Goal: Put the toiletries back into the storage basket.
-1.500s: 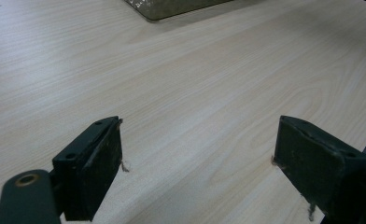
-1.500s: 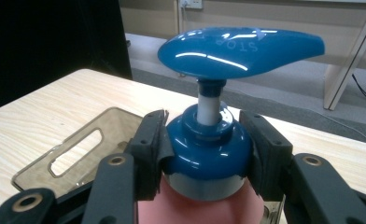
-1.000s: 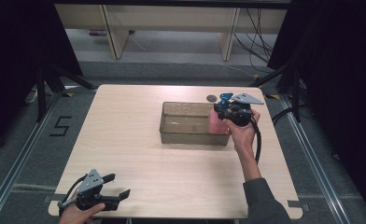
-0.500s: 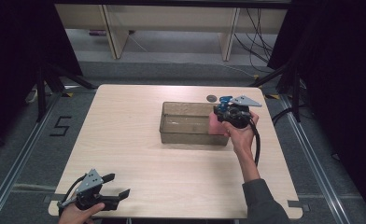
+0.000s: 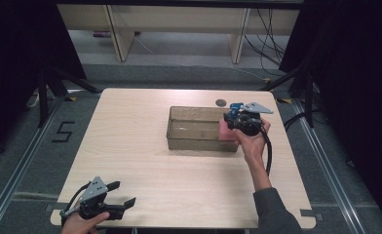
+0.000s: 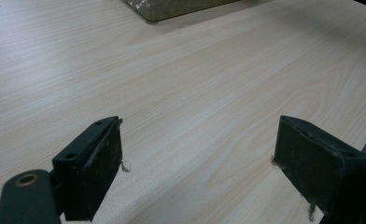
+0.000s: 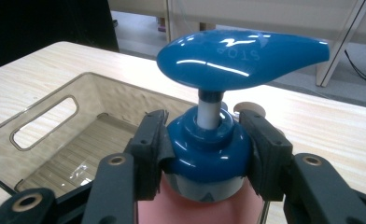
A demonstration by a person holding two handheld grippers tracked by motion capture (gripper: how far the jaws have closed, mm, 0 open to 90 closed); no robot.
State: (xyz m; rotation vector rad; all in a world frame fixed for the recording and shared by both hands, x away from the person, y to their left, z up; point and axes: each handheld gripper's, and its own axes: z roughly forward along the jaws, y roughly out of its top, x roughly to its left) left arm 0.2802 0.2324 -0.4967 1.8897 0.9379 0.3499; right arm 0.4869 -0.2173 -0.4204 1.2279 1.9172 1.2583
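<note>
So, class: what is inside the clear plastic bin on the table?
The clear plastic bin holds a pink pump bottle at its right end, gripped at the blue collar by the right gripper. The rest looks empty; the bottle's base is hidden.

The pump [image 7: 242,58] is glossy blue plastic, smooth enough to carry bright highlights, and its collar [image 7: 204,149] has the same shine; the stem between them looks matt white plastic. The bottle [image 7: 195,207] at 6 o'clock below the collar is pink, smooth plastic. The bin [image 7: 55,140] at 9 o'clock is clear, smoky plastic with a faintly rippled wall. The table [image 6: 195,93] is pale wood-grain laminate with a soft sheen. Both grippers' jaws look matt black plastic, with brass-coloured metal rivets.
</note>
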